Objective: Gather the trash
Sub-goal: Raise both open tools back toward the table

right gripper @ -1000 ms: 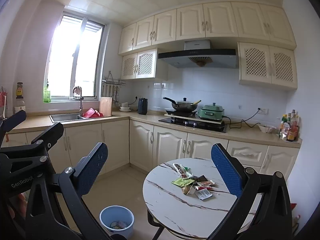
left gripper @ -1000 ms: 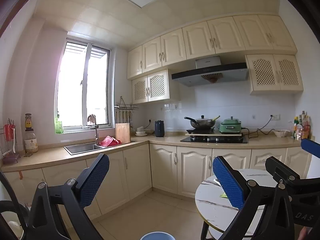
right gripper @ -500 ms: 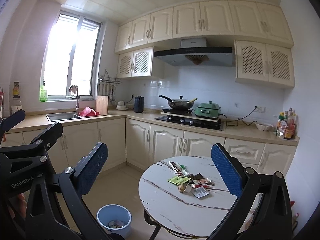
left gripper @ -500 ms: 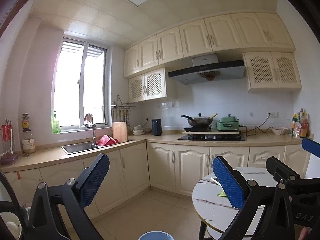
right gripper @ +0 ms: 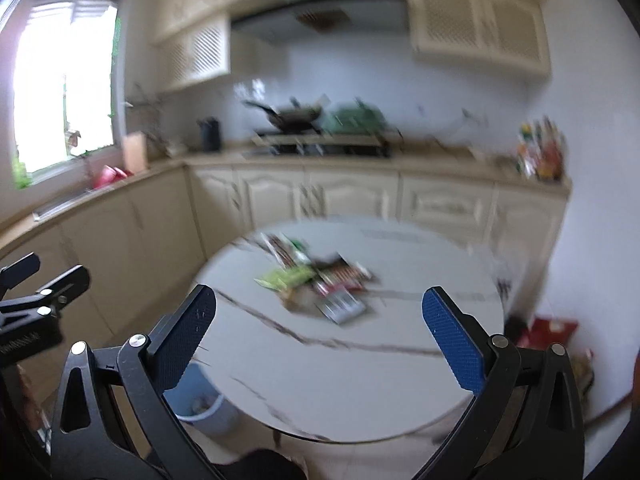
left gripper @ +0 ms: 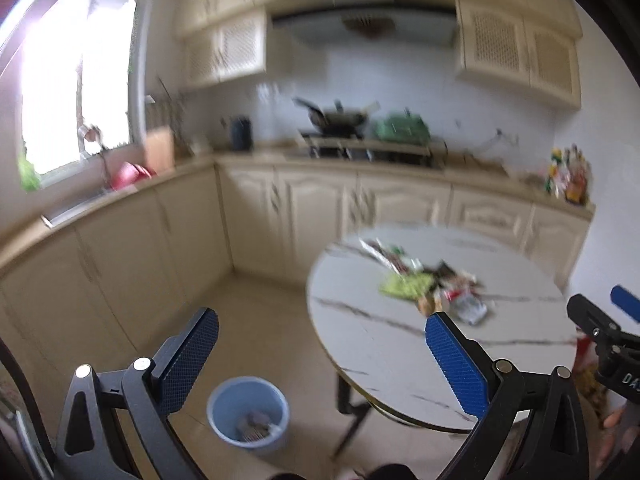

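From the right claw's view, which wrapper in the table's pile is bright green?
The flat yellow-green wrapper at the pile's left edge; the neighbouring pieces look dark, red or grey.

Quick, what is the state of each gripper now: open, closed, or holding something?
Left gripper: open, holding nothing, raised above the floor beside the round table.
Right gripper: open, holding nothing, above the table, short of the wrappers.
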`<state>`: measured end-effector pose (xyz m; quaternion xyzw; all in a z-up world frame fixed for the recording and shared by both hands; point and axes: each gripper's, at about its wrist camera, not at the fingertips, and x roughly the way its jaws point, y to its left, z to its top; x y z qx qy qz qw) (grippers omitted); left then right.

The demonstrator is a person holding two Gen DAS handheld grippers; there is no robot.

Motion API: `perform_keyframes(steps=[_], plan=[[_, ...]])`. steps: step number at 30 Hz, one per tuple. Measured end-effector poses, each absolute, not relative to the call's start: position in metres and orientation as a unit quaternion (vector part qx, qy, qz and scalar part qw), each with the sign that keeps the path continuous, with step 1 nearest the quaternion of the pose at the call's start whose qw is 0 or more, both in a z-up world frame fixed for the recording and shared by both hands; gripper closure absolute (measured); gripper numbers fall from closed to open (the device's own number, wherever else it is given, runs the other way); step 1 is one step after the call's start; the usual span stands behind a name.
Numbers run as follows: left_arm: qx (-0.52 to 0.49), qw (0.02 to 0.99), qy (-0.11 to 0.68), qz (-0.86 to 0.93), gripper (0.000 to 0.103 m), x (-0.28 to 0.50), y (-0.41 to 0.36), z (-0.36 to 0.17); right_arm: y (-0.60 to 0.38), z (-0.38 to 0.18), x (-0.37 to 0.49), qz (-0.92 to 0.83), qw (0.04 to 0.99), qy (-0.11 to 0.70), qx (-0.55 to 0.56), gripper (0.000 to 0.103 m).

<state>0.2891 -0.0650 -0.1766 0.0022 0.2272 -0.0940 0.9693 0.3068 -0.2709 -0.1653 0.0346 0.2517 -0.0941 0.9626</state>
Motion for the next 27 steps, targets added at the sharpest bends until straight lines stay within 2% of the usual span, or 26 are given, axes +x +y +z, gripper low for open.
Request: perform_keyframes(steps=[11, 19, 27], plan=[[0.022, 0.911, 0.358, -0.204, 0.001, 0.444, -0.132, -0.186, -0.356, -0.257, 0.368, -0.141, 0.917, 0.366, 0.079, 0.0], [0.024, 0.904, 0.377, -0.198, 0.001, 0.532, -0.135, -0.181, -0.378, -0.279, 0.405, -0.13, 0.906, 0.392, 0.086, 0.0], [0.047, 0.902, 0.394, -0.172, 0.003, 0.582, -0.144, -0.19, -0.389, -0.29, 0.43, -0.126, 0.902, 0.402, 0.094, 0.0]])
